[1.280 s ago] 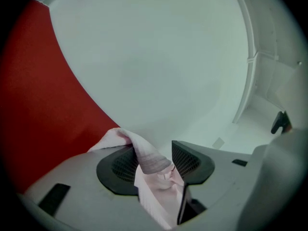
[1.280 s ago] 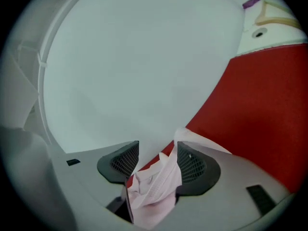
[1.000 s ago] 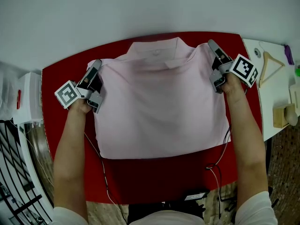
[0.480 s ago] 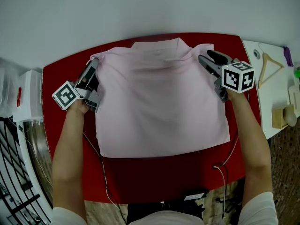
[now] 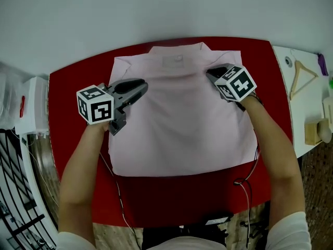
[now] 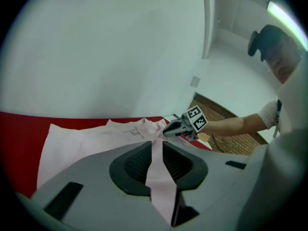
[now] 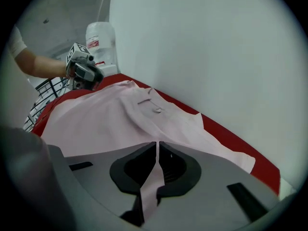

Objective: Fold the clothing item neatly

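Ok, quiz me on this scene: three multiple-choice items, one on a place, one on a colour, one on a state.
1. Where does the shirt lie?
A. on the red table
B. on a hanger
C. in a wire rack

2. What colour is the shirt?
A. blue
B. pale pink
C. white

3. How does the left gripper stand?
A. wide open, empty
B. shut on a hanger
C. shut on the shirt

Answers:
1 A: the red surface shows beyond its edges.
2 B: it is pink in every view.
3 C: its jaws have just been closing and pinch a strip of pink fabric.
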Tool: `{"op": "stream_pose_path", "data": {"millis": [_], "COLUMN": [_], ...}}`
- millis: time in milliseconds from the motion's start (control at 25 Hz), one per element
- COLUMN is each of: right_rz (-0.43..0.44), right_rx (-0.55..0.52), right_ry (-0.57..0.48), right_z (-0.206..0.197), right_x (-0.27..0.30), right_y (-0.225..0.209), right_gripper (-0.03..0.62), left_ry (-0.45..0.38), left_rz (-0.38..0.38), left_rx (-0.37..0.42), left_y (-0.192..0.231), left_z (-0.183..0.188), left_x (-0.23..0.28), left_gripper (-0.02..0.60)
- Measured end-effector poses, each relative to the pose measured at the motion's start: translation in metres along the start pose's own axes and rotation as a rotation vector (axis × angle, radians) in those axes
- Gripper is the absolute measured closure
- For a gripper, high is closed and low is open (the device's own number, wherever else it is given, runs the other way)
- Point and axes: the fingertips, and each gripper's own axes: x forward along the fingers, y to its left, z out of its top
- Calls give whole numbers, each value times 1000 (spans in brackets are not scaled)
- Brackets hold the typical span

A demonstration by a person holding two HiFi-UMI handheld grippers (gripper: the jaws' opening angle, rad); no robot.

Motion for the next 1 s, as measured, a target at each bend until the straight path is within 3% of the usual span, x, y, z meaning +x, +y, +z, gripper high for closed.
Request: {"op": "stream_pose_path", "data": {"millis": [200, 360, 440, 520, 600, 680, 760, 880, 1000], "right_rz": [-67, -172, -204, -225, -229, -213, -198, -193, -216], "right_rx": [75, 82, 62, 20, -9, -24, -40, -64, -71], "right_ry": [-18, 1, 27, 22, -10, -34, -40, -33, -14], "right_z": [12, 13, 9, 13, 20, 24, 25, 24, 20], "right_x": [14, 18, 21, 19, 15, 11, 10, 11, 12], "right_y": [-23, -47, -53, -56, -58, -58, -55, -48, -50], "right_gripper": [565, 565, 565, 565, 563, 563, 563, 563, 563], "left_ry": [23, 52, 63, 86, 141, 220, 278, 293, 268], "left_rz": [107, 182, 217, 280, 374, 466, 538, 596, 696], "left_rx": [-98, -103, -75, 11, 122, 183, 186, 180, 84], "left_y": [39, 56, 63, 72, 89, 110, 132, 151, 167], "left_z": [-15, -27, -28, -21, -15, -18, -26, -31, -34], "left_x": [-1, -9, -14, -21, -29, -38, -46, -52, -66], "left_gripper": [508, 508, 508, 508, 505, 498, 488, 461, 459]}}
